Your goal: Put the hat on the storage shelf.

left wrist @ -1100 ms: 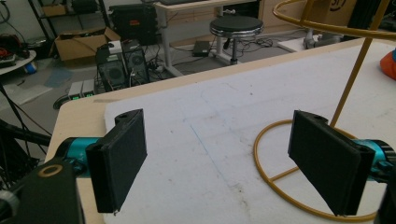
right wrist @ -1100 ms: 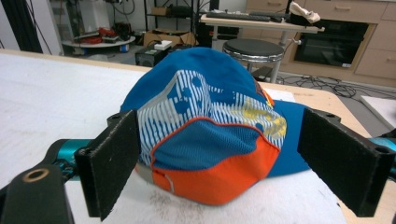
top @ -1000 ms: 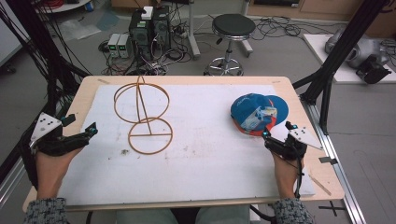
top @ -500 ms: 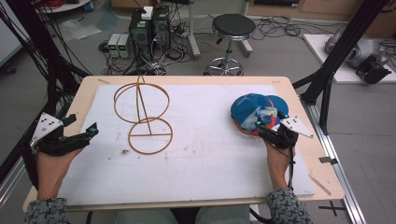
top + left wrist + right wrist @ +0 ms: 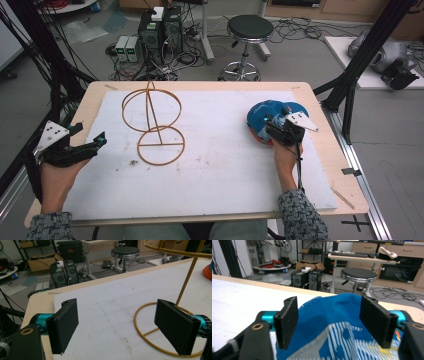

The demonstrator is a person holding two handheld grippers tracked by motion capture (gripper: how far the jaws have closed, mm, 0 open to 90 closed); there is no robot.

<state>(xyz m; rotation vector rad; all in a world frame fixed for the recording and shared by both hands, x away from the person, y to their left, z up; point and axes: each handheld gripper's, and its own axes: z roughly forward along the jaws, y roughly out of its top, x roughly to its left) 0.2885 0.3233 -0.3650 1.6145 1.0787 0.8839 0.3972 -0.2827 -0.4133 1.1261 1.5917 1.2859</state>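
Note:
A blue cap [image 5: 262, 116] lies at the right of the white mat. My right gripper [image 5: 272, 129] is at its near edge, open, with one jaw on each side of the blue fabric; in the right gripper view the cap [image 5: 329, 317] fills the gap between the jaws of this gripper [image 5: 328, 303]. A yellow wire stand [image 5: 161, 144], with a flat base ring, a rod and an upper ring, stands at the left centre. My left gripper [image 5: 90, 133] rests at the mat's left edge, open and holding nothing. In the left gripper view the stand's base ring [image 5: 140, 312] lies beyond that gripper [image 5: 116, 315].
The white mat [image 5: 225, 165] covers most of the wooden table [image 5: 330, 165]. Black frame posts [image 5: 350, 85] stand at both sides of the table. A stool [image 5: 249, 27] and computer boxes [image 5: 160, 30] sit on the floor beyond the far edge.
My right gripper has moved forward and left from the table's right side onto the near edge of the cap. The left gripper has stayed where it was.

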